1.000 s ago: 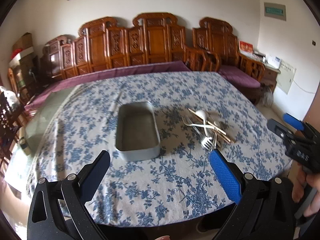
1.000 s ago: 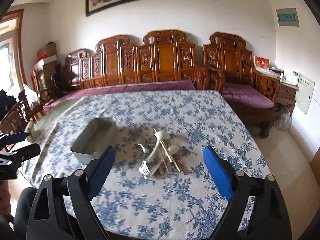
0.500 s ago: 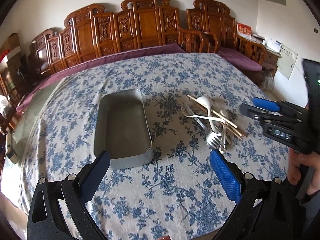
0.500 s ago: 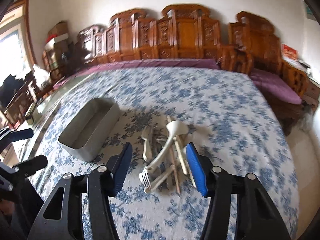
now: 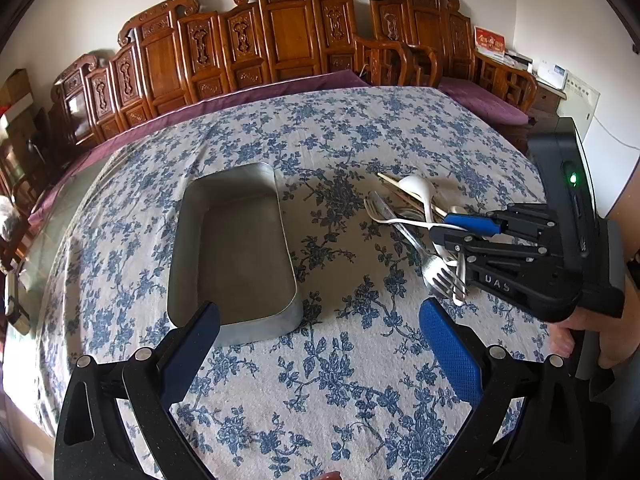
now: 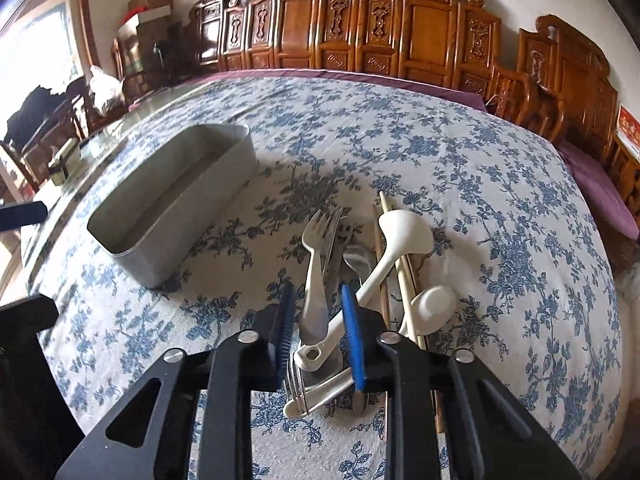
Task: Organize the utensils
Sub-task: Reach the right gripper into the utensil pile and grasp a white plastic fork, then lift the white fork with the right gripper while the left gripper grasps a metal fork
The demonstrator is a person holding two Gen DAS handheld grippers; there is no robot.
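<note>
A pile of utensils point(image 6: 360, 276) lies on the floral tablecloth: white plastic forks, metal forks, white spoons and wooden chopsticks. It also shows in the left wrist view point(image 5: 416, 224). An empty grey metal tray point(image 5: 232, 248) sits left of the pile, also in the right wrist view point(image 6: 176, 196). My right gripper point(image 6: 316, 316) is low over the pile, jaws narrowed around a white fork handle point(image 6: 314, 280), with a gap still showing. It appears in the left wrist view point(image 5: 460, 226). My left gripper point(image 5: 320, 344) is wide open and empty above the table's near edge.
The round table point(image 5: 320, 400) with its blue floral cloth fills both views. Carved wooden benches point(image 5: 280, 40) with purple cushions stand behind it. A small dish point(image 6: 64, 160) sits on the bare table part at the far left.
My right gripper moved forward and down onto the utensil pile and its jaws narrowed a lot. My left gripper came closer over the table and tilted down.
</note>
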